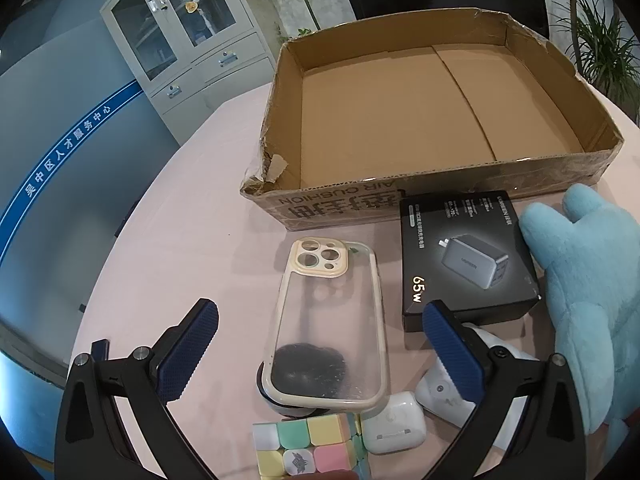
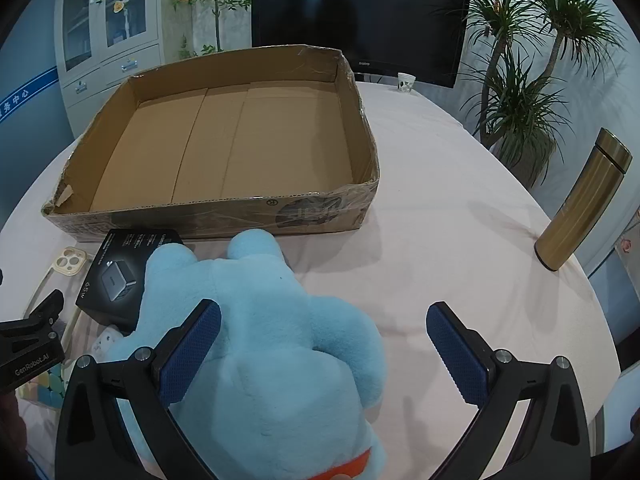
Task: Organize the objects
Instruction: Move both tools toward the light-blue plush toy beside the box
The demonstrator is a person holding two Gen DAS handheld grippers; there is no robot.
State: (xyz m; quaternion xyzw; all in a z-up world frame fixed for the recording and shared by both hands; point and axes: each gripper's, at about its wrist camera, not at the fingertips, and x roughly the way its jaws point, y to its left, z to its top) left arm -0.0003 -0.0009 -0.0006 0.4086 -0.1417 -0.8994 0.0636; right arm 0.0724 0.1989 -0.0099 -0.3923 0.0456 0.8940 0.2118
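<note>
Left wrist view: my left gripper (image 1: 320, 354) hangs with its jaws spread wide, holding nothing. Between and just beyond its blue pads lies a clear phone case (image 1: 330, 328) with a cream camera surround, its near end propped on a dark round object I cannot identify. Nearest the camera sits a pastel puzzle cube (image 1: 310, 450), with a white earbud case (image 1: 394, 428) just beside it and another white gadget (image 1: 444, 394) behind my right finger. A black 65W charger box (image 1: 466, 256) lies just beside the phone case, close to the front wall of the open cardboard box (image 1: 340, 204), which holds nothing. A blue plush toy (image 1: 588, 292) touches the charger box's far side.

Right wrist view: my right gripper (image 2: 324, 354) is also wide open and empty. The plush toy (image 2: 260, 340) fills the space under my left pad, lying on the pink tablecloth (image 2: 460, 240) in front of the cardboard box (image 2: 224, 216), overlapping the charger box (image 2: 114, 280). A gold thermos flask (image 2: 584, 204) stands well apart to the right, and a black monitor (image 2: 360, 16) stands beyond the table.

The risk, as I judge it: the phone case is tilted on that dark object, so closing on it could make it slide or flip into the cube. Lifting the plush could drag the charger box with it.
</note>
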